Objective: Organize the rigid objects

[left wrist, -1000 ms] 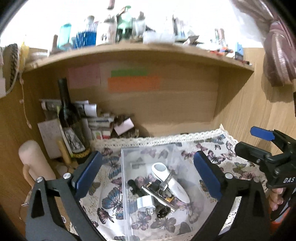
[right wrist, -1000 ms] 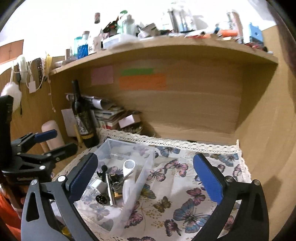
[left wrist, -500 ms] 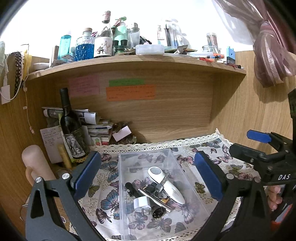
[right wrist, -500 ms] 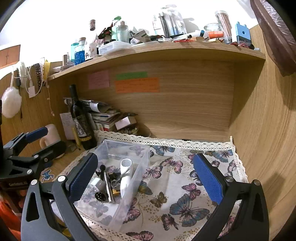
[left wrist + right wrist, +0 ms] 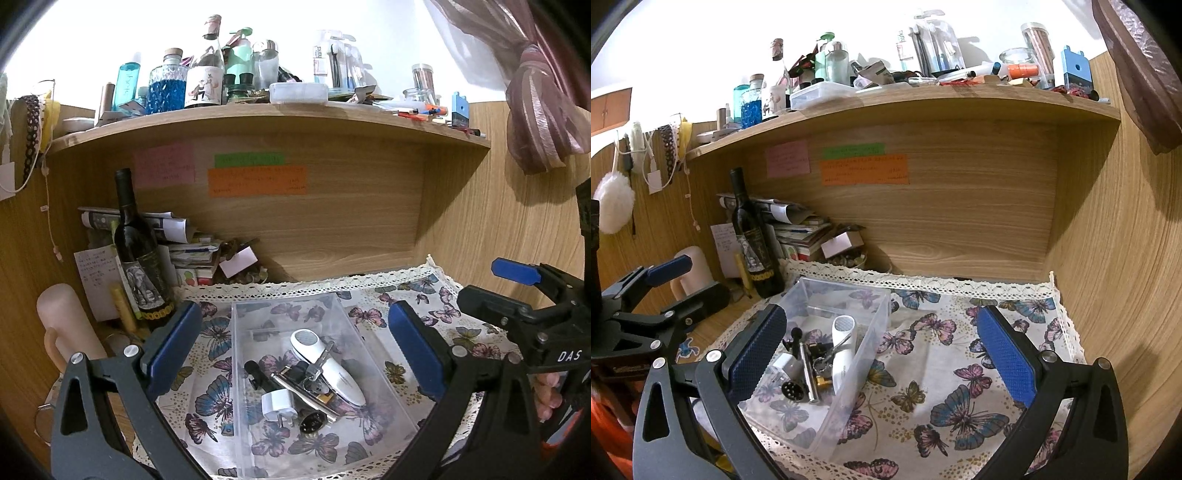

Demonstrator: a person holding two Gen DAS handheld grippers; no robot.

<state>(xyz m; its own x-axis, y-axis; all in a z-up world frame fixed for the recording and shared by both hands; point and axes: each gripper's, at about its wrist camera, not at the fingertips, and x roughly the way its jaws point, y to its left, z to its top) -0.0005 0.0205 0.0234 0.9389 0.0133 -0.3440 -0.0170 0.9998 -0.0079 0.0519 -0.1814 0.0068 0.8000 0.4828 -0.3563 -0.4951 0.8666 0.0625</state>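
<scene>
A clear plastic bin (image 5: 373, 343) (image 5: 875, 332) sits on a butterfly-print cloth (image 5: 942, 369). Inside lie a white oblong device (image 5: 332, 369) (image 5: 844, 347), a white plug adapter (image 5: 279, 404) (image 5: 785, 365), a metal rod (image 5: 303, 393), keys and small dark parts. My left gripper (image 5: 295, 350) hangs open above and in front of the bin, holding nothing. My right gripper (image 5: 879, 354) is open too, over the cloth at the bin's right side, empty. Each gripper shows in the other's view, the right one (image 5: 524, 295) and the left one (image 5: 661, 288).
A dark wine bottle (image 5: 138, 258) stands at the back left beside stacked papers and boxes (image 5: 192, 251). A pale cylinder (image 5: 64, 325) is at the far left. The wooden shelf (image 5: 258, 114) overhead is crowded with bottles. Wooden walls close the back and right.
Both grippers have pulled back and tilted up a little, so more of the upper shelf shows. The bin's contents lie as before.
</scene>
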